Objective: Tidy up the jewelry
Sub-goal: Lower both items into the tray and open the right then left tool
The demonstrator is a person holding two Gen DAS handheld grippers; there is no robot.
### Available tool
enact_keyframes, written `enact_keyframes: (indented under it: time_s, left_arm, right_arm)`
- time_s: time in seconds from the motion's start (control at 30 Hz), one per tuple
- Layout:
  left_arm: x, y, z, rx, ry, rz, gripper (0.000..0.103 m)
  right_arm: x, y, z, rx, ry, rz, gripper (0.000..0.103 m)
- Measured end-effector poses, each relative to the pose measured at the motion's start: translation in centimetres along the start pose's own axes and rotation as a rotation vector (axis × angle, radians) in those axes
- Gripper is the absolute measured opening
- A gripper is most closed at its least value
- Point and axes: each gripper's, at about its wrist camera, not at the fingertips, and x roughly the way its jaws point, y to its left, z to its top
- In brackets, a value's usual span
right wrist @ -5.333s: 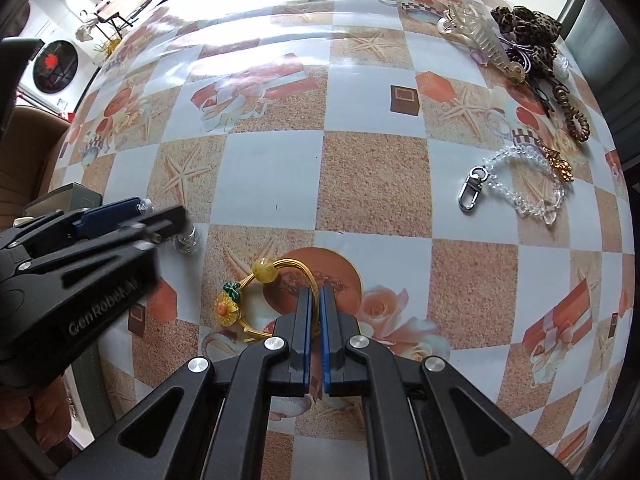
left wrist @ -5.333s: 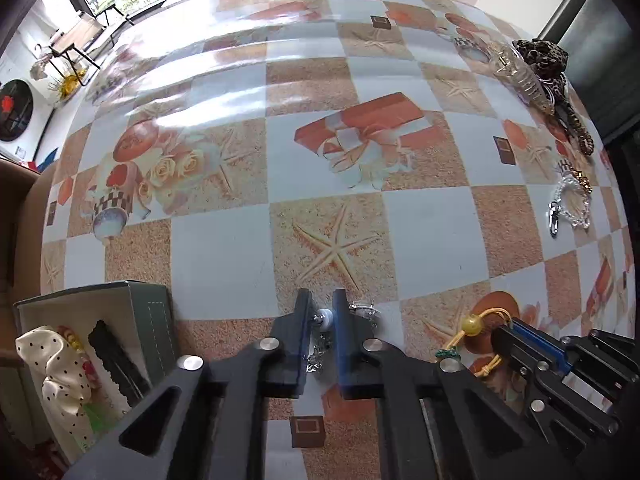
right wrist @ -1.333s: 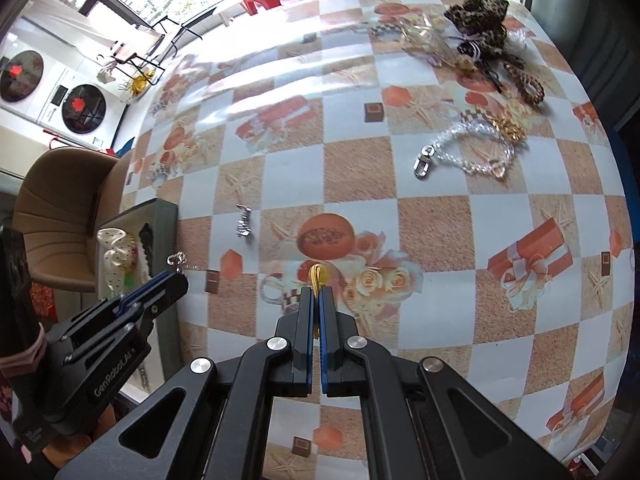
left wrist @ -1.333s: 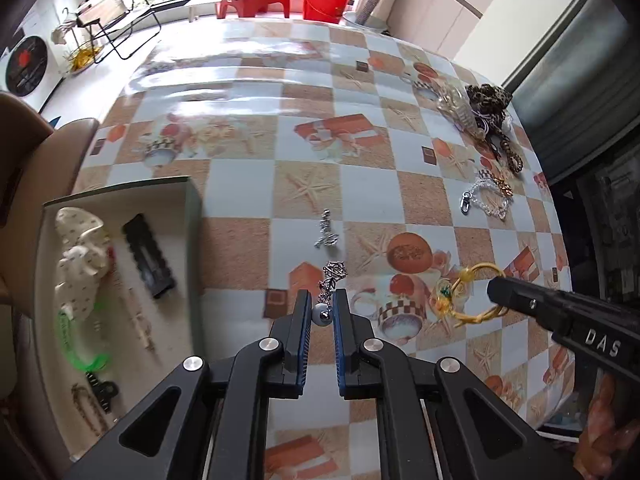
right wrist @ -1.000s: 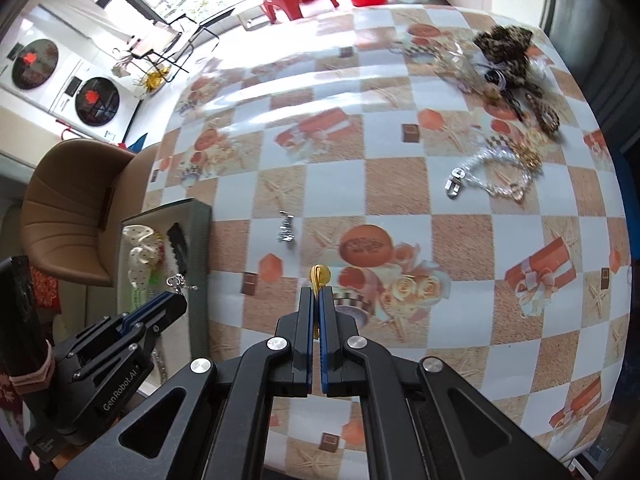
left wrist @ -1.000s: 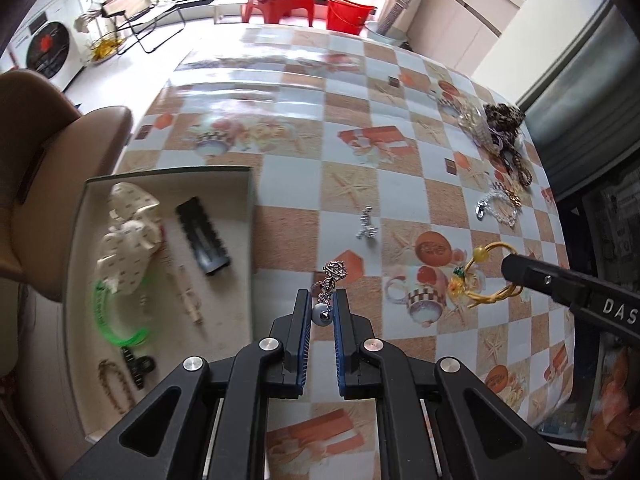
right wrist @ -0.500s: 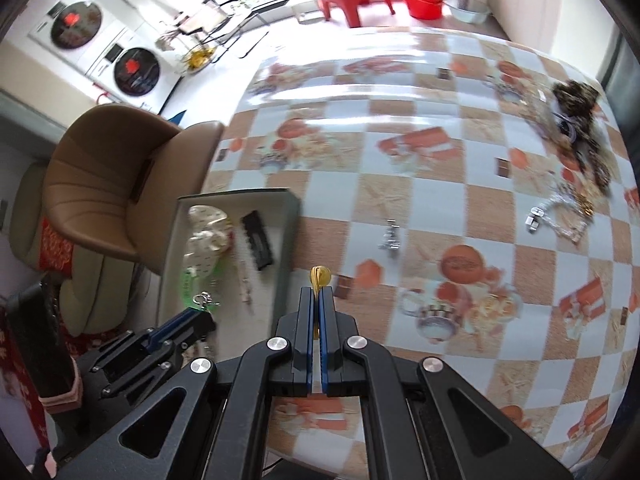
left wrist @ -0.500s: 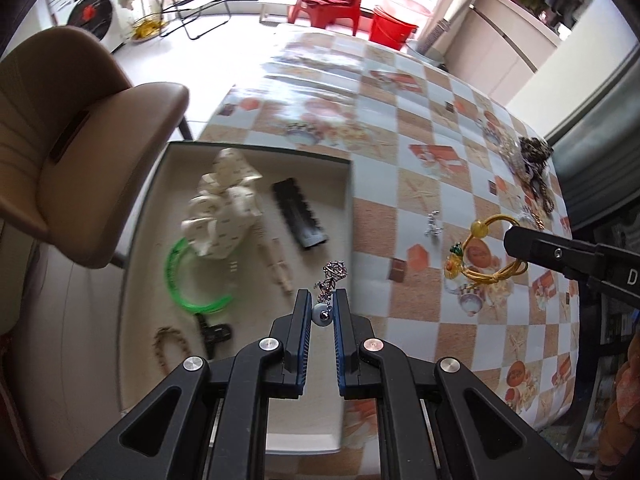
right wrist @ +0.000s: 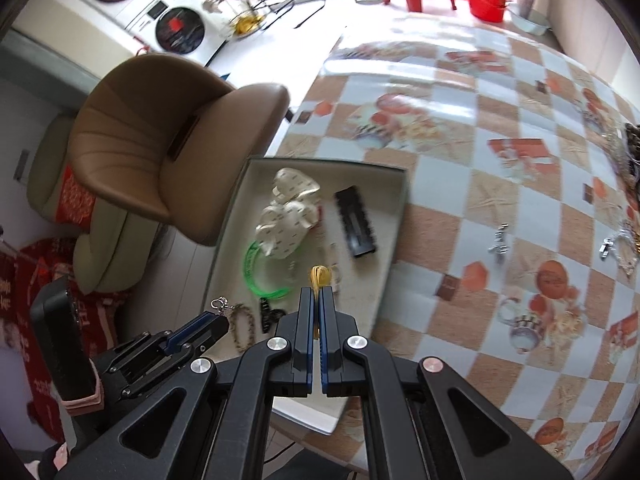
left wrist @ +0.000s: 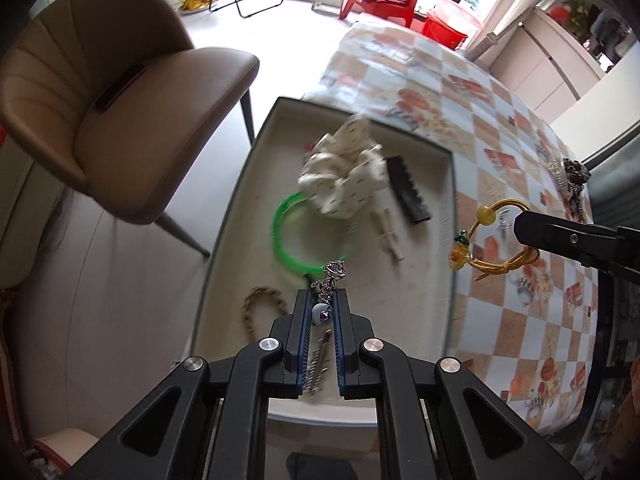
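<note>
- Hovering over the tray (left wrist: 256, 152) at frame centre, the left tool (left wrist: 321, 304) pinches a silver beaded chain (left wrist: 326, 300).
- The right tool (right wrist: 317, 300) clamps a gold cord bracelet (left wrist: 494, 240), right of frame.

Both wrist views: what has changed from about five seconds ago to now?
Both pieces were lifted off the tablecloth and carried over to the tray. The left gripper holds the silver beaded chain above it; the right gripper holds the yellow cord bracelet near its table-side rim. Jaws remain shut on both. The tray's scrunchie, green bangle and black comb clip are unmoved.
</note>
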Motion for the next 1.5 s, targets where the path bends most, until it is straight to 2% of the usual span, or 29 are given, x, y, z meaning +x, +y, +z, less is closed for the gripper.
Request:
enact_keyframes:
  time_s: [0.27,0.53,0.93,1.37,1.5]
  left_arm:
    - [3.0,-0.4,-1.6,0.025,0.08,-0.02,0.014]
    - [5.8,-2.6,-3.3,0.063,0.144,-0.025,0.013]
    - [8.2,-4.3,-4.0,0.098,0.155,0.035,0.014]
    - [8.1,-6.1,-4.6,0.104,0.145,0.069,0.014]
    - [7.8,-6.0,-4.7,0.104,0.146,0.069,0.014]
  right_arm:
    - [4.0,0.9,-1.1,-0.017,0.114,0.02,0.002]
    - [7.9,-0.9,-1.2,-0.04,0.188,-0.05,0.002]
    - [11.5,-3.3,0.8,-0.059,0.221,-0.122,0.002]
    - [13.8,-1.8,0.7,-0.087,0.25,-0.151,0.003]
    - [13.7,-1.1,0.9,-0.075,0.262,-0.13,0.015]
